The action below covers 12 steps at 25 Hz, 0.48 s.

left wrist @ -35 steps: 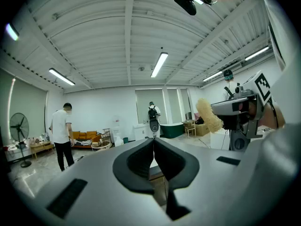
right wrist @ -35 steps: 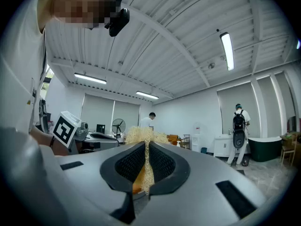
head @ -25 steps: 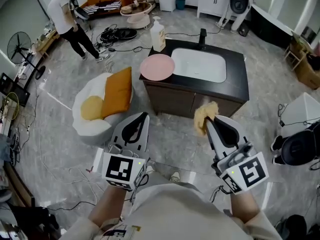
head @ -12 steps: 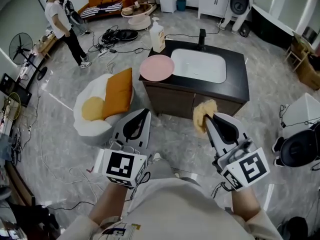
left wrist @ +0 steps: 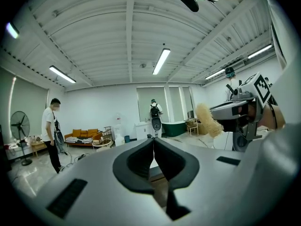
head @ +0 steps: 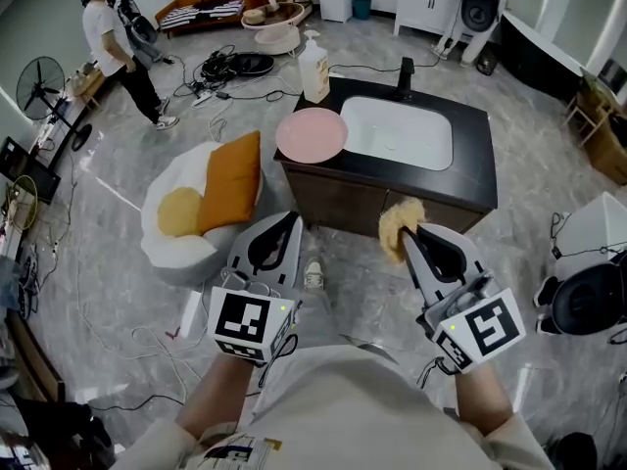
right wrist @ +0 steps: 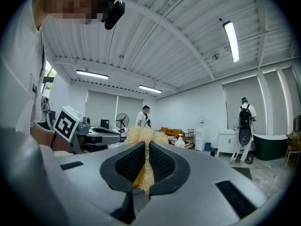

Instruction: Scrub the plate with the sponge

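A pink plate [head: 312,134] lies on the left end of a black sink counter [head: 470,169], beside the white basin [head: 397,131]. My right gripper [head: 409,231] is shut on a yellow fibrous sponge [head: 398,222], held in the air short of the counter's front edge. The sponge [right wrist: 142,136] sticks out between the jaws in the right gripper view. My left gripper [head: 286,222] is shut with nothing in it, level with the right one and to its left. In the left gripper view the jaws [left wrist: 153,140] meet, and the sponge [left wrist: 207,120] shows at the right.
A soap dispenser bottle [head: 313,69] stands at the counter's back left corner and a black faucet [head: 405,74] behind the basin. A white armchair with orange cushions [head: 208,202] sits left of the counter. A person [head: 118,42] stands far left; cables lie on the floor.
Both grippers keep their pose and grip. The view has shifted slightly toward the counter, and the person at the far left has stepped a little further away.
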Available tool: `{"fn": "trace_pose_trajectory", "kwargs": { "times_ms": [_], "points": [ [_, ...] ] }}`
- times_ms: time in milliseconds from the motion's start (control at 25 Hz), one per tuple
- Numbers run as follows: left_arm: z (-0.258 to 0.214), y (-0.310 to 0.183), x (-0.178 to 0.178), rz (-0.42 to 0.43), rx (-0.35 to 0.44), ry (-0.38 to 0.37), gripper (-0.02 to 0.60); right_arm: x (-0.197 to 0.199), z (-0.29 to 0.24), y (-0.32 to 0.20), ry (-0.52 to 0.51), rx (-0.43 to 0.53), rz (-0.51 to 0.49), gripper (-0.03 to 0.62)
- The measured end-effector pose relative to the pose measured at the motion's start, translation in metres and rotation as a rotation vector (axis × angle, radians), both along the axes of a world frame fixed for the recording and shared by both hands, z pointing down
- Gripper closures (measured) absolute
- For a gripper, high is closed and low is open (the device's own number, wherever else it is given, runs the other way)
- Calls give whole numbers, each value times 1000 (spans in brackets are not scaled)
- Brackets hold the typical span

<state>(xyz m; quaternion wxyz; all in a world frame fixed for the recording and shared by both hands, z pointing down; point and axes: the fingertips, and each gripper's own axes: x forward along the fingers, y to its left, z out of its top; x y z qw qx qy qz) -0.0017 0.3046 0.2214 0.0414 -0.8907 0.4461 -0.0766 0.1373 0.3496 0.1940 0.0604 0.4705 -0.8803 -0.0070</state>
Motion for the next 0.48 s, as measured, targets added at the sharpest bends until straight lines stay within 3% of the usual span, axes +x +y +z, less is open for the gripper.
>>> {"fn": "trace_pose_trajectory", "kwargs": {
  "times_ms": [480],
  "points": [
    [56,-115,-35,-32,-174,-54,560,-37,51,-118,34,-127,-62,546]
  ]
}}
